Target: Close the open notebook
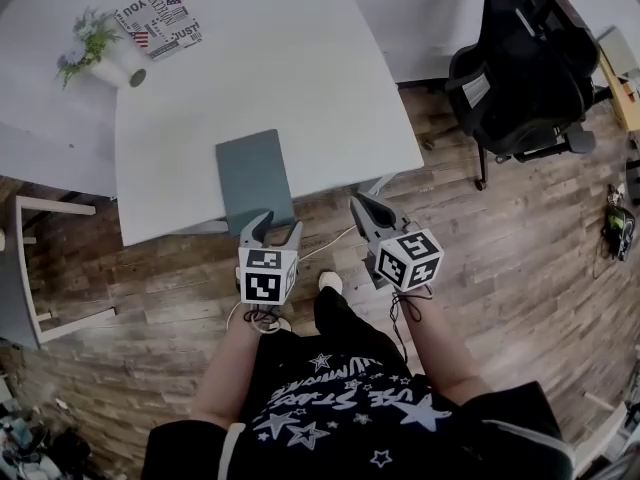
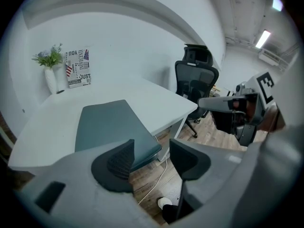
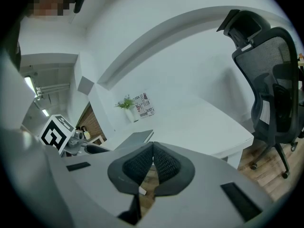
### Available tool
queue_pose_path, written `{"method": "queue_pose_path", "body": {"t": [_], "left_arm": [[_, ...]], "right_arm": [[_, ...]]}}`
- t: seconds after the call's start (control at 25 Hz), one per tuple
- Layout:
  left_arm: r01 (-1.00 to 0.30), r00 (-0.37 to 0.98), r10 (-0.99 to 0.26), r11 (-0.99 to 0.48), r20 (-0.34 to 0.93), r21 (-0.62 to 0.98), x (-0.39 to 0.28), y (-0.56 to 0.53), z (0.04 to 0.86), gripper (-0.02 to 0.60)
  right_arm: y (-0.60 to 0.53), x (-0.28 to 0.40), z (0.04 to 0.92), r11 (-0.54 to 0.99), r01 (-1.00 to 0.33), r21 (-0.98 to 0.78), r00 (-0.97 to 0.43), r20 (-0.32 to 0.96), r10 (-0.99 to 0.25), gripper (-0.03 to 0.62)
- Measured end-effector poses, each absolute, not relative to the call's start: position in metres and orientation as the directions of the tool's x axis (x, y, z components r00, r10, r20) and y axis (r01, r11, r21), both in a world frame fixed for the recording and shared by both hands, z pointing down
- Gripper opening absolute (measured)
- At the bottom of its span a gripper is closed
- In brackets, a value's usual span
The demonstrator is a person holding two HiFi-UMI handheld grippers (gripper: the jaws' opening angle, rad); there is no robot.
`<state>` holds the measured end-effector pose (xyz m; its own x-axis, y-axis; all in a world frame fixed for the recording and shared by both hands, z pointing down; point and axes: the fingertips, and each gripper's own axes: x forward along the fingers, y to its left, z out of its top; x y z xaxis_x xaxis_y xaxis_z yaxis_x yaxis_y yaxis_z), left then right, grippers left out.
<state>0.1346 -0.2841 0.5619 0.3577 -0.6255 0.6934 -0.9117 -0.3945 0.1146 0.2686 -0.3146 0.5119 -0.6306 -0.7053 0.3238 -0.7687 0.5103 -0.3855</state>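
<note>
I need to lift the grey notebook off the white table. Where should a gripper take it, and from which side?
Take the notebook by its near short edge, coming from the person's side with the open left gripper. It lies flat and closed, so its faces offer no hold, but that edge reaches the front rim of the table, probably letting one jaw slip underneath.

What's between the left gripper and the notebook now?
Nothing. In the left gripper view the left gripper, jaws apart, sits at the near edge of the notebook with no object in the gap; the head view agrees.
</note>
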Motion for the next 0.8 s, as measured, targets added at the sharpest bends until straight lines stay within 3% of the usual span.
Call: {"method": "queue_pose_path", "body": {"t": [0.16, 0.48, 0.8], "left_arm": [[-0.902, 0.383, -0.647, -0.416, 0.660, 0.115, 0.131, -0.272, 0.547, 0.272], [-0.892, 0.424, -0.695, -0.431, 0.580, 0.136, 0.088, -0.218, 0.513, 0.272], [-0.894, 0.441, -0.730, -0.409, 0.523, 0.183, 0.011, -0.151, 0.492, 0.219]], "right_arm": [[-0.304, 0.269, 0.507, 0.500, -0.783, -0.371, -0.614, 0.325, -0.720, 0.006], [-0.261, 0.245, 0.482, 0.478, -0.823, -0.308, -0.561, 0.303, -0.770, 0.006], [-0.189, 0.210, 0.458, 0.442, -0.863, -0.243, -0.499, 0.287, -0.818, 0.005]]}}
